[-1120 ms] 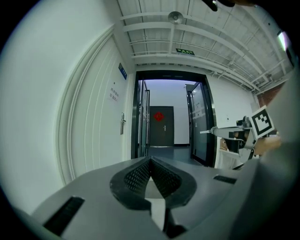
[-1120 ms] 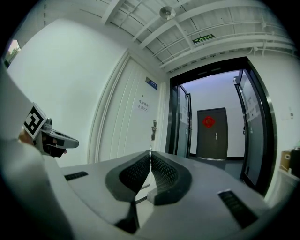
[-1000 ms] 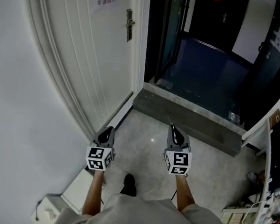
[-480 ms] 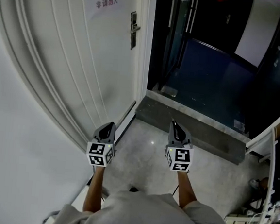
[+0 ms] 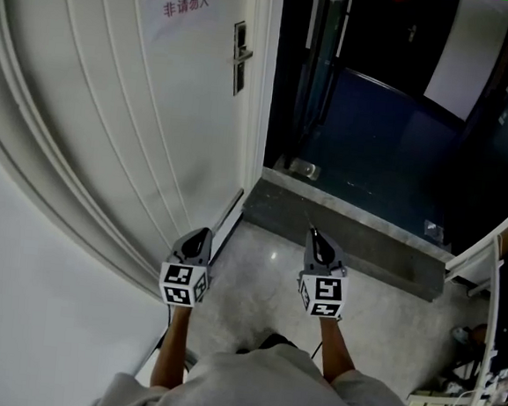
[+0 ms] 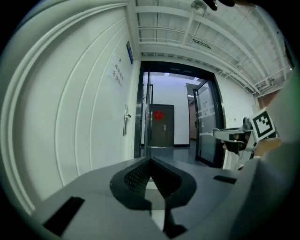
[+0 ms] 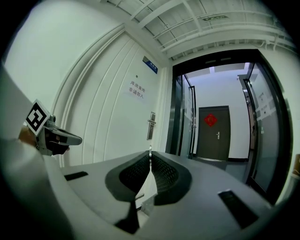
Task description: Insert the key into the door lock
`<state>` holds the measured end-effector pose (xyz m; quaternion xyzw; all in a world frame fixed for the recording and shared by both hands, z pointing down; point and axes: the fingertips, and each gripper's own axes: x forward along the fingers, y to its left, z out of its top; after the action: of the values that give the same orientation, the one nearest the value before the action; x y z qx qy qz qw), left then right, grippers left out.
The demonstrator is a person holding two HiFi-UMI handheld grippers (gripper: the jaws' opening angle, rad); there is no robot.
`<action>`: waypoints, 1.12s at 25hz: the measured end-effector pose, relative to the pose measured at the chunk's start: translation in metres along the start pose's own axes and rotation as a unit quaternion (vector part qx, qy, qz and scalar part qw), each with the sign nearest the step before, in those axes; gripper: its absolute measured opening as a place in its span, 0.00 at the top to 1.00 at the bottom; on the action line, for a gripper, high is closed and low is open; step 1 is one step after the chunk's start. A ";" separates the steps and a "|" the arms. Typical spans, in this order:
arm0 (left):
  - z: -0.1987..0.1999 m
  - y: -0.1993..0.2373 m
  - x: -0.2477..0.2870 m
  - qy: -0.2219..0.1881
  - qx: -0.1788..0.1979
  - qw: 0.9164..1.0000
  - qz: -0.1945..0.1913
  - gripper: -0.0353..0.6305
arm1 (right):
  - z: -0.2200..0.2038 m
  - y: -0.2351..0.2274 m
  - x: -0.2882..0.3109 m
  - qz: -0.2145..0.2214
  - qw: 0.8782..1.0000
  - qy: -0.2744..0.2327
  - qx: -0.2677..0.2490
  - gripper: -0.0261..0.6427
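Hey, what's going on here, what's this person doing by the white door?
A person stands facing a white door with a gripper in each hand. The right gripper has its jaws closed on a small key, whose metal tip pokes out in front. The left gripper is shut on nothing. Both are held low, well short of the door lock, so the key is not yet inserted.

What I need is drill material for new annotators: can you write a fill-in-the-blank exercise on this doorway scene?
1. The right gripper is shut on a ____.
2. The left gripper has its jaws shut on ____.
3. The door that bears the lock is ____ in colour.
Missing words: key; nothing; white.
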<state>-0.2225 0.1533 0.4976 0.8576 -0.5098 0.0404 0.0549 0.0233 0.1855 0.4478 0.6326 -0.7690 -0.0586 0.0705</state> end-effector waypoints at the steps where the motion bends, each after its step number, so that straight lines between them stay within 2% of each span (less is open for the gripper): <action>1: -0.003 0.001 0.005 0.003 -0.002 1.000 -0.001 0.92 | -0.004 -0.001 0.003 0.000 1.000 0.005 0.001 0.92; 7: -0.007 0.007 0.047 0.006 -0.005 1.000 -0.004 0.92 | -0.016 -0.017 0.041 0.002 1.000 0.010 -0.001 0.92; 14: -0.004 0.031 0.122 0.008 0.002 1.000 0.011 0.92 | -0.031 -0.044 0.121 0.016 1.000 0.002 0.005 0.92; 18: 0.012 0.045 0.197 0.004 0.004 1.000 0.019 0.92 | -0.032 -0.077 0.188 0.025 1.000 -0.004 0.004 0.92; 28: 0.087 0.067 0.404 -0.014 0.021 0.999 0.020 0.92 | -0.007 -0.187 0.371 0.038 0.999 -0.021 -0.005 0.92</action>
<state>-0.0880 -0.2415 0.4656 0.8488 -0.5264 0.0406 0.0289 0.1349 -0.2151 0.4338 0.6009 -0.7937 -0.0730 0.0600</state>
